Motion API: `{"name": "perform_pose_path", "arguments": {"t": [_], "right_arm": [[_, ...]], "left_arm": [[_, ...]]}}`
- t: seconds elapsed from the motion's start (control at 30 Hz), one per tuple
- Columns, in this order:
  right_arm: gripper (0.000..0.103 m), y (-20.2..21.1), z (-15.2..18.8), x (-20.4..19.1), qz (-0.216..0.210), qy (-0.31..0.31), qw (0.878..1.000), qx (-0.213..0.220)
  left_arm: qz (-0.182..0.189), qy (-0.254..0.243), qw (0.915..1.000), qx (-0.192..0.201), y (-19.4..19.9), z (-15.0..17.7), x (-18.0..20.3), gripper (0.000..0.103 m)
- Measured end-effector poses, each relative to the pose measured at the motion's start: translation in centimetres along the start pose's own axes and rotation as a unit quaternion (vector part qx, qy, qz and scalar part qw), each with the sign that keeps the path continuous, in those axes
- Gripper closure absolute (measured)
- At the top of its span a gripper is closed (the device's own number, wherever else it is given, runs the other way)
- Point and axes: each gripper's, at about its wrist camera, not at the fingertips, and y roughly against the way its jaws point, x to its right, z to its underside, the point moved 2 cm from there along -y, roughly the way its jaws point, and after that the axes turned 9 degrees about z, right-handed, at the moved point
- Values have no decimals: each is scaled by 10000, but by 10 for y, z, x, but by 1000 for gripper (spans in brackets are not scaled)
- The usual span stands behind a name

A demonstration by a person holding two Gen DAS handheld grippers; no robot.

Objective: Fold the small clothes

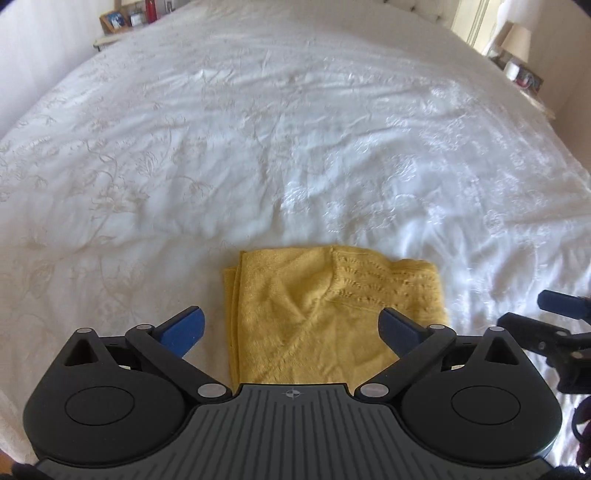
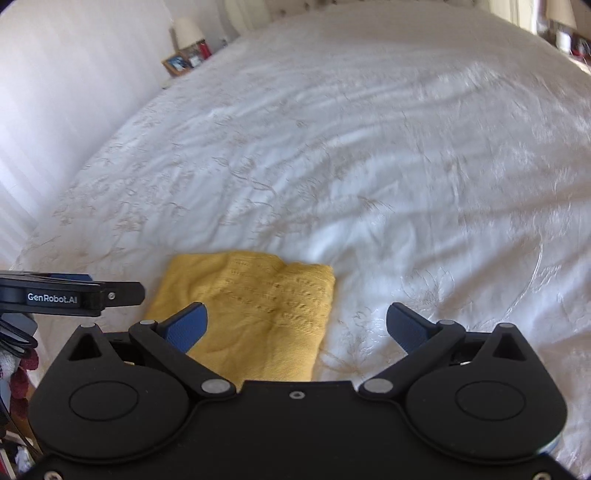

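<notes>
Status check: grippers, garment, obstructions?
Both hand-held grippers open, empty. Yellow knit garment folded on white bedspread. Nothing in the way.

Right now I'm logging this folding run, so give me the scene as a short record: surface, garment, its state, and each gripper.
surface: white embroidered bedspread
garment: yellow knit top, lying flat near the front edge of the bed
garment state: folded into a compact rectangle, layered edges showing on its left side
left gripper: open, empty, hovering over the garment
right gripper: open, empty, garment under its left finger
background: picture frame and lamp beside the bed
</notes>
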Motion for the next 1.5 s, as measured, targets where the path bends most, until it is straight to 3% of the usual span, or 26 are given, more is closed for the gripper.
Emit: {"name": "perform_pose_path", "arguments": {"t": [0.17,0.3,0.43,0.57,0.7,0.9,1.07,1.2,1.5], "right_arm": [[1,37,10,-19,-192,56,9991,361],[1,61,24,-33,73,111,9976,687],[1,77,39,-45,408,-22,9967,703],[1,92,52,-56,843,-253,9949,493],[1,110,65,-63,905,-436,9942,390],[1,131,85,-74,833,-552,9946,269],[1,144,98,-80,946,-586,9935,243],[1,153,108,-88,1080,-538,9922,323],[1,162,122,-97,1088,-605,9916,350]], "left_arm": [[-167,159,9992,340,36,15,7,2],[-782,264,9955,473,60,29,5,2],[-1048,202,9929,529,80,44,-2,2],[-691,258,9961,491,97,62,-8,2],[-402,319,9976,461,114,82,-7,2],[-325,90,9981,507,129,107,3,2],[-60,182,9992,347,133,125,7,2],[-23,134,9997,225,136,134,11,9],[-56,160,9997,182,147,149,5,9]]}}
